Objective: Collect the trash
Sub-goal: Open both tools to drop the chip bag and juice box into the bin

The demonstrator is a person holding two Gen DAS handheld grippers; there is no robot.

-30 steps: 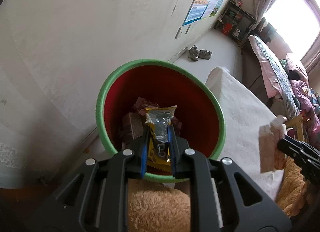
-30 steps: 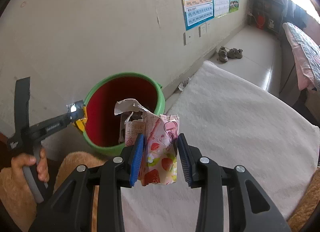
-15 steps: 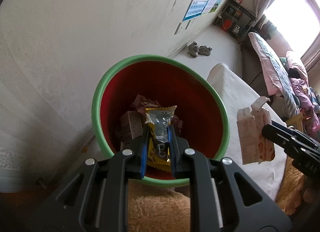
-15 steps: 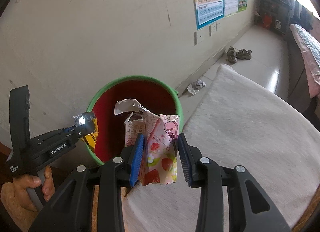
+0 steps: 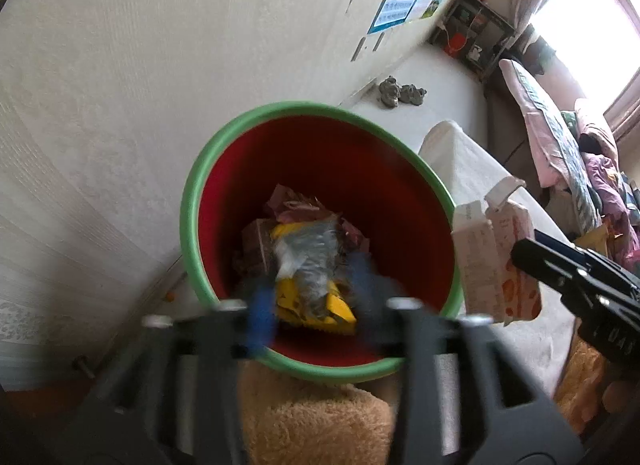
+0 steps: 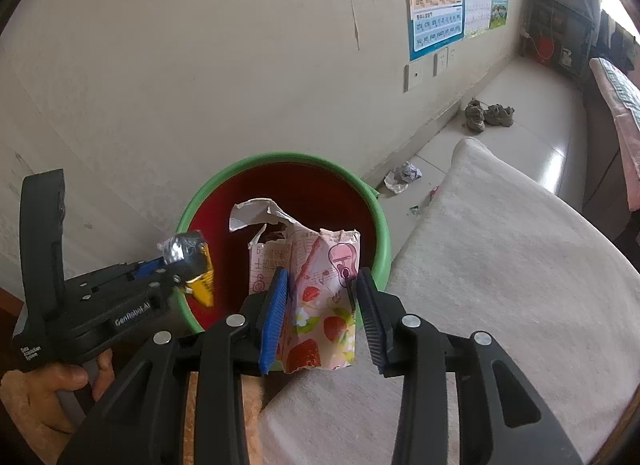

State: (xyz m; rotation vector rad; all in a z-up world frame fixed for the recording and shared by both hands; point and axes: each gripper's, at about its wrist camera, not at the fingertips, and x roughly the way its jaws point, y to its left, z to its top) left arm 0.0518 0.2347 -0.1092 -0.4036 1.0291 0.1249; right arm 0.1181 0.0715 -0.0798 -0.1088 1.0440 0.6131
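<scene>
One big green bin [image 5: 320, 237] with a red inside waits by the wall to catch trash. The left gripper [image 5: 312, 301] has just opened its jaws, so one yellow wrapper [image 5: 308, 289] drops in. The right gripper [image 6: 322, 305] has its jaws just loosened around one pink carton [image 6: 320, 305] over the rim.

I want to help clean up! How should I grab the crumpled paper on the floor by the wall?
Pinch the paper wad across its bunched middle, coming straight down from above. It lies loose on the floor, with the wall close behind, so a sideways reach looks cramped.
</scene>
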